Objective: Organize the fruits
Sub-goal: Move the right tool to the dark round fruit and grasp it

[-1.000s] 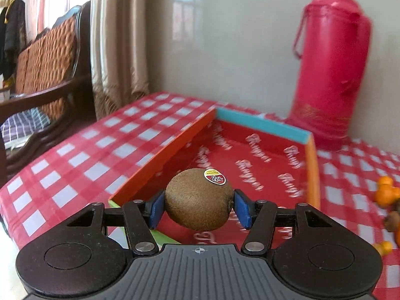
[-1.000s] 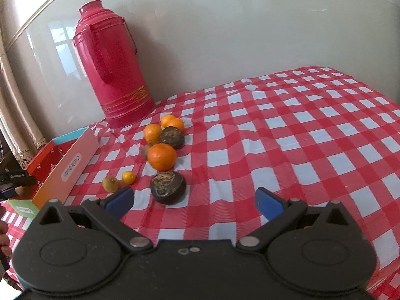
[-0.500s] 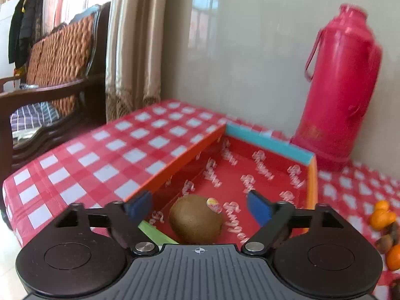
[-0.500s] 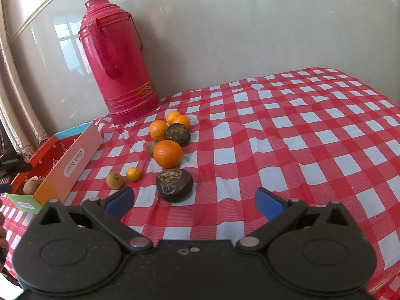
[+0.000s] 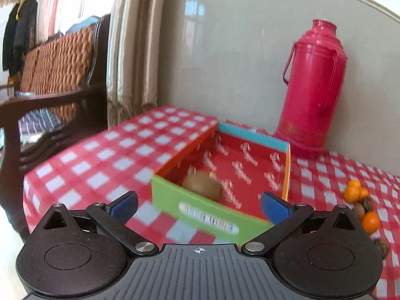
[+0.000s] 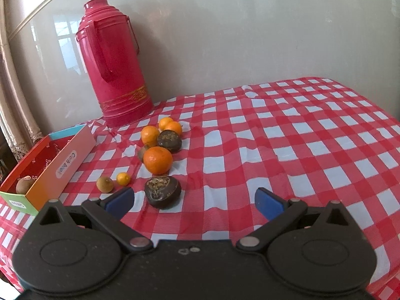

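Note:
A brown kiwi (image 5: 202, 184) lies in the near corner of the red-lined cardboard box (image 5: 207, 215), also seen as kiwi (image 6: 24, 185) in box (image 6: 65, 161). My left gripper (image 5: 198, 205) hangs in front of the box, its jaws opening wide with nothing between them. Loose fruit sits on the checked cloth: a large orange (image 6: 158, 160), several smaller oranges (image 6: 150, 135), two dark wrinkled fruits (image 6: 163, 191), a small kiwi (image 6: 105, 184) and a tiny orange (image 6: 123, 178). My right gripper (image 6: 193, 200) stands open just behind the nearer dark fruit.
A tall red thermos (image 6: 113, 62) stands against the wall behind the fruit and beside the box. A wooden chair with a woven back (image 5: 55, 75) and a curtain (image 5: 132, 50) lie past the table's left edge. The checked cloth (image 6: 300, 137) stretches to the right.
My left gripper let go of the kiwi, which dropped into the box, then opened wide and drew back and up from the box. The right gripper stayed put.

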The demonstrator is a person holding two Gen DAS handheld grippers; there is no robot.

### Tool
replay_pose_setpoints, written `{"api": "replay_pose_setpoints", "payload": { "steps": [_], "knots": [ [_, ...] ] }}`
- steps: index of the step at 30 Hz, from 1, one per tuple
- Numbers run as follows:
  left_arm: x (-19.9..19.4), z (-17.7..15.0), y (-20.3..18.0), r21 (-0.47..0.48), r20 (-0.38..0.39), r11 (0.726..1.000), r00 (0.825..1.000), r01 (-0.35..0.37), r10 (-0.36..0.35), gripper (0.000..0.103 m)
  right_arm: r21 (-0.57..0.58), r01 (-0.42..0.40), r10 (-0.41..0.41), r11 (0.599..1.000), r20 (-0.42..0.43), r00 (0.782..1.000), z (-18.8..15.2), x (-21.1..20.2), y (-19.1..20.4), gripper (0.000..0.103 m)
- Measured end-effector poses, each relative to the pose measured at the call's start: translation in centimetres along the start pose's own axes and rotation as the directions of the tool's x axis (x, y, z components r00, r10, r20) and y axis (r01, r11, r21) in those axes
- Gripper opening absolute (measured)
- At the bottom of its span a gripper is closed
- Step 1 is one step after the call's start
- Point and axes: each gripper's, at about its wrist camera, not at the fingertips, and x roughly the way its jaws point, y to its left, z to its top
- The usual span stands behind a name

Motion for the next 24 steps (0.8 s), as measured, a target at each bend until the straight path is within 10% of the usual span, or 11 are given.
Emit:
{"api": "replay_pose_setpoints", "payload": {
  "steps": [24],
  "knots": [
    [1.1,-1.2,0.9,0.052,-0.066,0.999,0.998,-0.017,0.020,0.103,-0.193,0.086,-0.104,0.977,-0.084,0.991,1.5,7.0,4.1,0.095]
  ]
}}
